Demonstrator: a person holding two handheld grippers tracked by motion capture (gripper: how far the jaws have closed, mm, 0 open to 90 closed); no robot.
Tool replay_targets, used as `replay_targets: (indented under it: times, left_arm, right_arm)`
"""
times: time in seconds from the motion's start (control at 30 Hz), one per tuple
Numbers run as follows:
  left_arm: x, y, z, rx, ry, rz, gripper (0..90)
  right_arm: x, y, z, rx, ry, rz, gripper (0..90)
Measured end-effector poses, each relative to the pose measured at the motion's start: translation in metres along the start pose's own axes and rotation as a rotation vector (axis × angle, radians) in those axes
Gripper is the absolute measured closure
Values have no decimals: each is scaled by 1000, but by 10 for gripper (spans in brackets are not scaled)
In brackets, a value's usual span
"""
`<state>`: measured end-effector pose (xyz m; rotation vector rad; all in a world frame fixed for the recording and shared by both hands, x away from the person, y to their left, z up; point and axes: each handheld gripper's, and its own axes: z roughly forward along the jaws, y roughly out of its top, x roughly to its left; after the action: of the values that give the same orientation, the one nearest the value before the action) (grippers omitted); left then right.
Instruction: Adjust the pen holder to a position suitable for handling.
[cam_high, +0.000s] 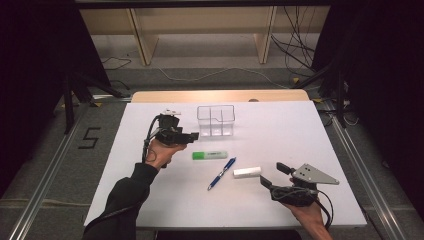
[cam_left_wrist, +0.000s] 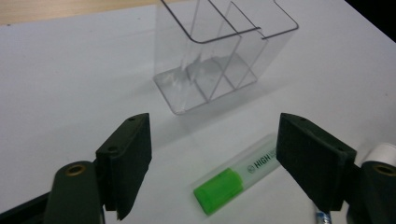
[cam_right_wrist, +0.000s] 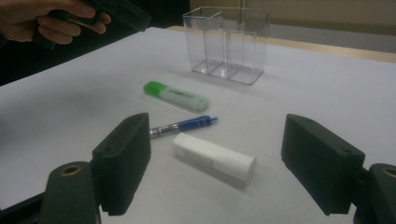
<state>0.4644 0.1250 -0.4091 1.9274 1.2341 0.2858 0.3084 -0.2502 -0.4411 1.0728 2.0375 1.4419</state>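
- Our left tongs (cam_left_wrist: 212, 161) hang spread and empty over the counter (cam_high: 150, 200); the green highlighter (cam_left_wrist: 233, 179) lies just beneath them.
- Our right tongs (cam_right_wrist: 217, 170) stand spread; the white tube (cam_right_wrist: 215, 159) lies between them, unpinched.

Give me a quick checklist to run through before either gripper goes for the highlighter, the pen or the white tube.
1. Left gripper jaws open and nothing between them: ok.
2. Right gripper jaws open, nothing clamped: ok.
3. Green highlighter lying flat on the table, apart from the other items: ok.
4. Blue pen free of the white tube: ok in the high view; in the right gripper view its near end runs behind the tube, so cannot tell there.
5. Clear organizer upright, its compartments empty: ok.
6. White tube lined up between the right gripper's jaws: ok.
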Motion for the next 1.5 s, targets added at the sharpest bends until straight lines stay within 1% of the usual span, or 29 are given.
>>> replay_targets:
  times: [0.03,0.1,0.2,0.23,0.3,0.37,0.4,0.47,0.57,0.6,0.67,0.73,0.83,0.9,0.97,1.0,1.03,1.1,1.17,1.2,1.27,1.3,1.37,1.4,1.5]
  left_arm:
    - [-6,-1,-2,4,-12,15,241]
    - [-11,-2,-3,19,-23,33,228]
    - [-17,-4,-3,29,-31,49,211]
    - [-19,-5,-3,42,-38,52,203]
    - [-21,-6,-3,49,-41,57,190]
    - [-27,-8,-2,68,-53,75,184]
    - [-29,-8,-1,71,-55,77,182]
    - [-32,-10,-1,83,-60,94,180]
    - [-36,-11,0,92,-67,101,178]
    - [-39,-12,1,99,-71,110,178]
    - [-41,-13,1,102,-76,110,178]
    - [-46,-15,2,114,-81,127,178]
    - [-51,-17,4,126,-89,137,178]
    - [-52,-17,5,129,-94,135,177]
    - [-58,-19,7,150,-104,152,178]
    - [-58,-19,7,150,-104,152,178]
    - [-61,-21,9,156,-109,158,178]
    - [-64,-23,10,163,-111,166,177]
    - [-66,-24,11,181,-115,177,178]
    - [-68,-26,13,181,-114,173,178]
    - [-69,-27,14,191,-117,181,178]
    - [-71,-29,15,207,-121,186,178]
    - [-72,-30,16,206,-122,187,178]
    - [-74,-32,17,220,-125,191,178]
    - [-76,-34,18,226,-127,204,177]
  right_arm:
    - [0,0,0,0,0,0,250]
    - [0,0,0,2,-1,-1,250]
    - [0,0,0,0,0,-2,250]
    - [0,0,0,1,0,-1,250]
    - [0,0,0,2,0,-1,250]
    - [0,0,0,0,0,-3,250]
    - [0,0,0,1,0,-2,250]
    - [0,0,0,4,1,-8,250]
    - [0,0,0,-1,1,-7,250]
    - [0,0,0,1,1,-4,250]
    - [0,-1,0,3,1,-2,250]
    - [0,-1,0,1,2,-2,250]
    - [-1,-1,-1,4,0,-3,250]
    - [-1,-1,-1,0,-2,-1,250]
    - [-2,-2,-1,3,-3,3,250]
    - [-2,-2,-1,5,-2,1,250]
    - [-2,-2,-1,2,0,0,250]
    - [-3,-2,-1,1,0,0,250]
    - [-3,-2,-1,0,0,-2,250]
    - [-3,-2,-1,0,0,-1,250]
    - [-2,-2,-1,4,0,-1,250]
    - [-2,-2,-1,6,-2,-1,250]
    - [-2,-2,1,4,0,-10,250]
    - [-1,-2,1,7,0,-8,250]
    - [-2,-2,1,7,0,-8,250]
